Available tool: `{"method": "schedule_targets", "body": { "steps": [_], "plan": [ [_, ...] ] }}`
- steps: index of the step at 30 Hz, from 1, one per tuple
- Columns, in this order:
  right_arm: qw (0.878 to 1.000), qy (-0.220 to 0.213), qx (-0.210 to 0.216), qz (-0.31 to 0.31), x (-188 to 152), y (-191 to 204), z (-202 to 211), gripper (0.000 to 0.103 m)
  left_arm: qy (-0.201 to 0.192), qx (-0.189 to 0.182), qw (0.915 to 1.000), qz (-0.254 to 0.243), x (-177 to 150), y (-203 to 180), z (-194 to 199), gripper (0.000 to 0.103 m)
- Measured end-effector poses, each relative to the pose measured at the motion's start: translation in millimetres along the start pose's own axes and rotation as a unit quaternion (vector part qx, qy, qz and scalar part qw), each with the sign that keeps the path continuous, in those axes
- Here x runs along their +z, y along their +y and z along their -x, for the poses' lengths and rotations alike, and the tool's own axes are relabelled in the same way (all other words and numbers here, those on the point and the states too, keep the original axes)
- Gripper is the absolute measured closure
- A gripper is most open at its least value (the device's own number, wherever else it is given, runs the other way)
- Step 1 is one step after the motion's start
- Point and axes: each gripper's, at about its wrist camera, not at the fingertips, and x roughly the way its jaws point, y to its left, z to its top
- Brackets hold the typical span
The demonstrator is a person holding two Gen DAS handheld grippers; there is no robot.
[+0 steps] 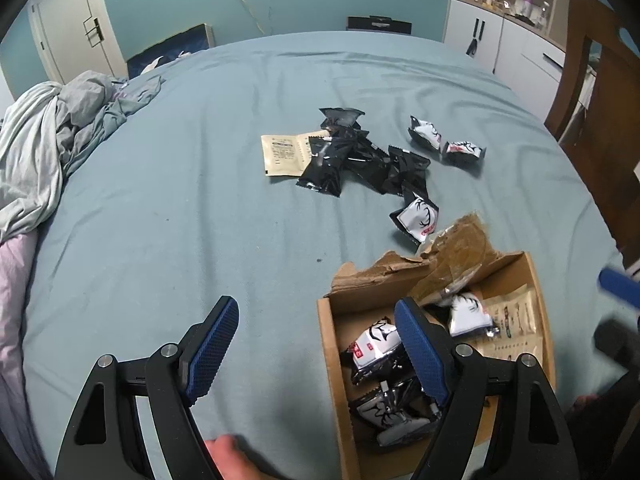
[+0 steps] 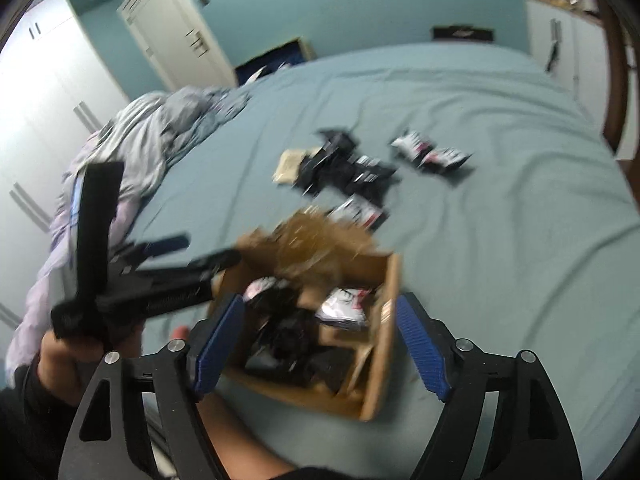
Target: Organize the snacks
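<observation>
Cardboard box (snacks inside), grippers spread

On the bed: three white deer-print snack packs, one tan sachet, one cardboard box, plus a black-packet pile, too jumbled to count.

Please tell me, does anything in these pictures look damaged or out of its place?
Yes. The brown cardboard box on the blue-green bedsheet has a torn, ragged far flap, with crumpled brown paper spilling over it. Several black snack packets and white antler-print packets lie scattered on the sheet outside the box.
</observation>
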Motion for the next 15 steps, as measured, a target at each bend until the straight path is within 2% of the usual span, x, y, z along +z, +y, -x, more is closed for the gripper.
{"method": "schedule_targets", "body": {
  "steps": [2, 6, 10, 15],
  "plan": [
    [1.000, -0.024, -0.014, 0.014, 1, 1, 6, 0.024, 0.002, 0.000, 1.0000, -0.001, 0, -1, -1, 0.022],
    [0.996, -0.066, 0.007, 0.054, -1, 6, 22, 0.023, 0.004, -0.001, 1.0000, -0.005, 0, -3, -1, 0.022],
    [0.997, -0.060, 0.027, 0.032, -1, -1, 28, 0.023, 0.002, 0.001, 1.0000, -0.009, 0, -5, 0, 0.022],
    [0.997, -0.082, -0.001, 0.007, 6, -24, 46, 0.023, 0.005, -0.006, 0.9999, -0.012, 1, -8, 1, 0.022]
  ]
}}
